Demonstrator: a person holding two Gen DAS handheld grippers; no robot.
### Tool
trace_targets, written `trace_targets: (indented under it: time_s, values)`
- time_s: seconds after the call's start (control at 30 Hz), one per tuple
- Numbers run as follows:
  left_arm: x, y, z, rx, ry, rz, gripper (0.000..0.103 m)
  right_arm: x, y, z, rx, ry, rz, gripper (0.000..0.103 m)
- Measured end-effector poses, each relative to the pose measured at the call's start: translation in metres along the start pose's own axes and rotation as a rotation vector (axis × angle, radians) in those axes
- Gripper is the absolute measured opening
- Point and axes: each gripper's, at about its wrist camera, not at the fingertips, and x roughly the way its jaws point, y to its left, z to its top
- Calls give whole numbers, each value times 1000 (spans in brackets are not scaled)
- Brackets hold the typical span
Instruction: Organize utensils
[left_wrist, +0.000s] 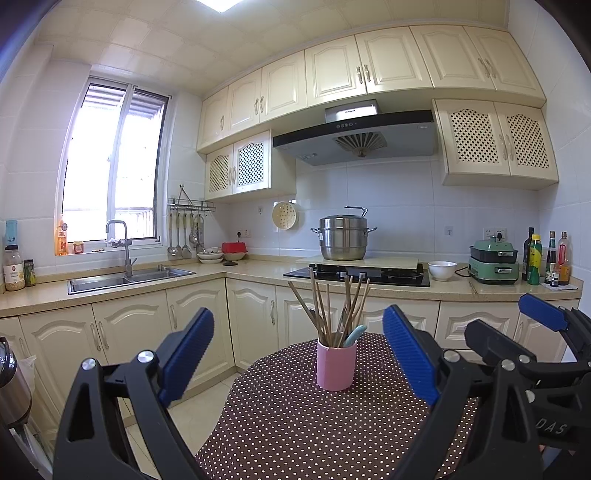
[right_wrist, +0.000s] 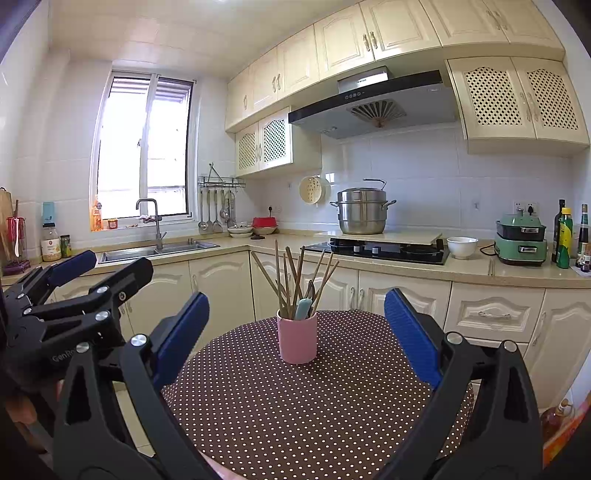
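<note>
A pink cup (left_wrist: 336, 365) (right_wrist: 297, 339) stands upright on a round table covered with a brown polka-dot cloth (left_wrist: 295, 424) (right_wrist: 314, 398). Several wooden chopsticks (left_wrist: 325, 306) (right_wrist: 291, 280) and a pale teal-handled utensil (left_wrist: 355, 334) (right_wrist: 303, 308) stick out of it. My left gripper (left_wrist: 297, 354) is open, its blue pads wide apart, held short of the cup with nothing between them. My right gripper (right_wrist: 295, 328) is open too, empty, also short of the cup. Each gripper shows at the edge of the other's view: the right one (left_wrist: 517, 325), the left one (right_wrist: 99, 266).
Beyond the table runs an L-shaped counter (left_wrist: 258, 273) with a sink (left_wrist: 125, 278), a hob (left_wrist: 358, 275) bearing a steel pot (left_wrist: 343, 236), a white bowl (left_wrist: 442, 269), a green appliance (left_wrist: 493, 262) and bottles (left_wrist: 546, 258). Ladles hang by the window (left_wrist: 184, 236).
</note>
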Motion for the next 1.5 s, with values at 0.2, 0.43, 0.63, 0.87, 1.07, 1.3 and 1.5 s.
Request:
trace_targets:
  time_s: [0.2, 0.43, 0.63, 0.87, 1.07, 1.3, 1.5]
  values:
    - [0, 0, -1, 0, 0, -1, 91, 0, 0, 0, 1, -1, 0, 94]
    - [0, 0, -1, 0, 1, 0, 91, 0, 0, -2, 1, 1, -1, 94]
    - [0, 0, -3, -2, 1, -1, 91, 0, 0, -2, 2, 1, -2, 94]
    - [1, -1, -5, -3, 6, 0, 91, -1, -1, -3, 2, 3, -2, 94]
    - [1, -2, -6, -5, 7, 0, 91, -2, 0, -5, 1, 4, -4, 94]
    - [1, -2, -6, -4, 9, 0, 91, -2, -1, -6, 3, 9, -3, 94]
    - [3, -1, -9, -3, 14, 1, 91, 0, -2, -6, 2, 17, -4, 94]
